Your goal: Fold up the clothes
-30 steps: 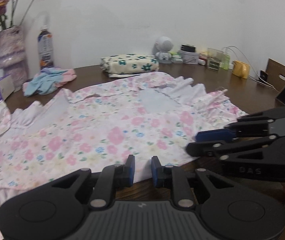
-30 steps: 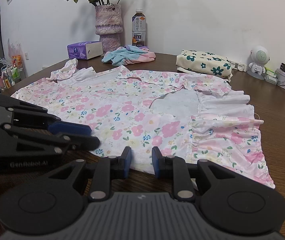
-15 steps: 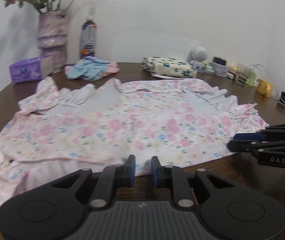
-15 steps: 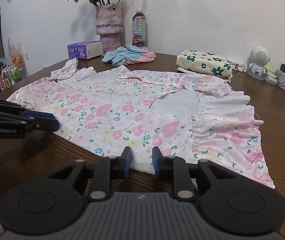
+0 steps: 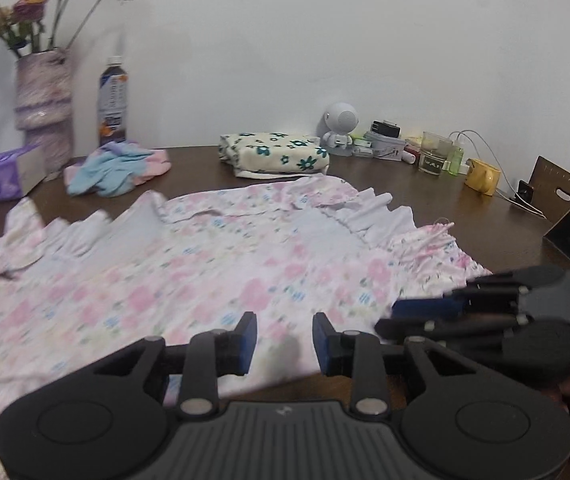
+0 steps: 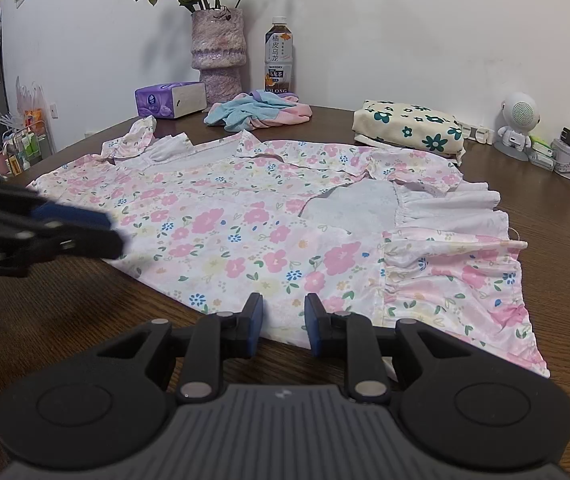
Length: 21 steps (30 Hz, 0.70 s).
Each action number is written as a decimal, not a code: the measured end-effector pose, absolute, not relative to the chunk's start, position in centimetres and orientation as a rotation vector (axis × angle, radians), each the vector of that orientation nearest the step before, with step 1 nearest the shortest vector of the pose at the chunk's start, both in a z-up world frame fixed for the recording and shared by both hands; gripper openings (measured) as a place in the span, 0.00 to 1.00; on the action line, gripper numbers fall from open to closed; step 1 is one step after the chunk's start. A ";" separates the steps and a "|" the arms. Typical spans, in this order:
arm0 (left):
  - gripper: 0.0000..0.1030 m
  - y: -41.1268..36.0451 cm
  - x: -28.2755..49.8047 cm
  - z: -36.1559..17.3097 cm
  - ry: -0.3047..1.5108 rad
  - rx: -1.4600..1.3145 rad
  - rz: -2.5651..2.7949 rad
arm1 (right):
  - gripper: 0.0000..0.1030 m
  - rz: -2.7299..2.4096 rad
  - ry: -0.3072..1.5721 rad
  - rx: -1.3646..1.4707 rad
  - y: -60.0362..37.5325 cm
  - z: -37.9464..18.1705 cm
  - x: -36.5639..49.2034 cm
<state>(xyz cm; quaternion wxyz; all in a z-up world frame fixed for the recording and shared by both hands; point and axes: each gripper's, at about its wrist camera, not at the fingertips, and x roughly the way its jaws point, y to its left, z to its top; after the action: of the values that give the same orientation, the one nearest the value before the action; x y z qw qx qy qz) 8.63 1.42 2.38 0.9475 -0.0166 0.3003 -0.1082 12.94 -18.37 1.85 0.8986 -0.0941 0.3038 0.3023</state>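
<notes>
A pink floral dress (image 5: 205,272) (image 6: 245,216) lies spread flat on the brown table (image 6: 65,312), with its white ruffled trim toward the right. My left gripper (image 5: 283,320) hovers over the dress's near hem. Its jaws are opening and nothing is pinched between the blue pads (image 5: 248,336). In the right wrist view the left gripper (image 6: 113,232) comes in blurred from the left, over the dress's edge. My right gripper (image 6: 283,304) sits at the near hem further right, with a narrow gap between its pads and no cloth gripped. It also shows from the side as the right gripper (image 5: 389,316).
At the back stand a folded cream floral cloth (image 6: 409,128), a crumpled blue-and-pink garment (image 6: 257,110), a vase of flowers (image 6: 217,52), a drink bottle (image 6: 279,60) and a tissue box (image 6: 169,100). A small robot-shaped speaker (image 6: 519,124), a yellow mug (image 5: 483,176) and a cardboard stand (image 5: 561,208) are at the right.
The left gripper swung away to the left, then came back beside the right gripper, and its jaws have widened. The right gripper and the dress have stayed put.
</notes>
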 end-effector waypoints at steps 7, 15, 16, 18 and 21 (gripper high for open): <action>0.26 0.4 9.6 0.1 0.646 0.035 -0.191 | 0.22 0.627 0.629 -0.193 -18.3 1.8 12.9; 0.26 4.2 8.5 0.3 0.639 -0.025 -0.096 | 0.22 0.629 0.630 -0.191 -18.4 1.8 12.9; 0.26 4.7 8.3 0.3 0.638 -0.030 -0.087 | 0.22 0.629 0.630 -0.191 -18.4 1.8 12.9; 0.25 5.5 8.1 0.4 0.636 -0.039 -0.071 | 0.22 0.629 0.630 -0.191 -18.4 1.8 12.9; 0.24 6.4 7.7 0.5 0.633 -0.052 -0.056 | 0.23 0.628 0.630 -0.192 -18.4 1.8 12.9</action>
<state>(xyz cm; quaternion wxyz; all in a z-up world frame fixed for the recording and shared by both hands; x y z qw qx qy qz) 7.68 6.37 0.45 0.9496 -0.0257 0.3113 -0.0273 12.92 -18.36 1.80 0.8982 -0.0929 0.3042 0.3035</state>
